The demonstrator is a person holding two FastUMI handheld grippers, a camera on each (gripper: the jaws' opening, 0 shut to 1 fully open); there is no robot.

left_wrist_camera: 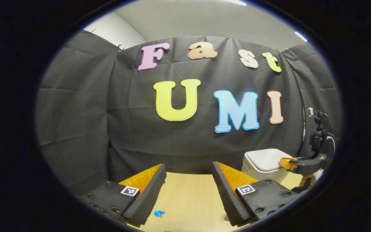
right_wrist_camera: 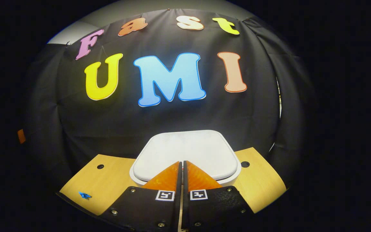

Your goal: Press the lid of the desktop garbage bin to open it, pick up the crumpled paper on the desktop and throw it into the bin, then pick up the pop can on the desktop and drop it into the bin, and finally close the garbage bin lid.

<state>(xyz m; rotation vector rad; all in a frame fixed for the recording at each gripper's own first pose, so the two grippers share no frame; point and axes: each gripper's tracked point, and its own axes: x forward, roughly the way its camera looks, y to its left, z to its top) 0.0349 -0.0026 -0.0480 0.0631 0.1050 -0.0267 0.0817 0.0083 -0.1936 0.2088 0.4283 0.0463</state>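
Where right gripper (right_wrist_camera: 182,164) closes over lid (right_wrist_camera: 185,148) — contact unclear, bin (left_wrist_camera: 262,164) cut off

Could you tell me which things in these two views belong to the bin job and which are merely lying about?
Job:
white bin, lid down
right gripper, shut, over the lid
left gripper, open above the desk

Lying about:
blue scrap on the wooden desk
round holes in the desktop

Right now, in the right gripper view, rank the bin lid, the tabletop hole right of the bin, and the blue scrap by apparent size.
1. White bin lid, far largest.
2. Blue scrap and round tabletop hole: both tiny and alike, and the scrap lies nearer the camera, so I leave them unranked.
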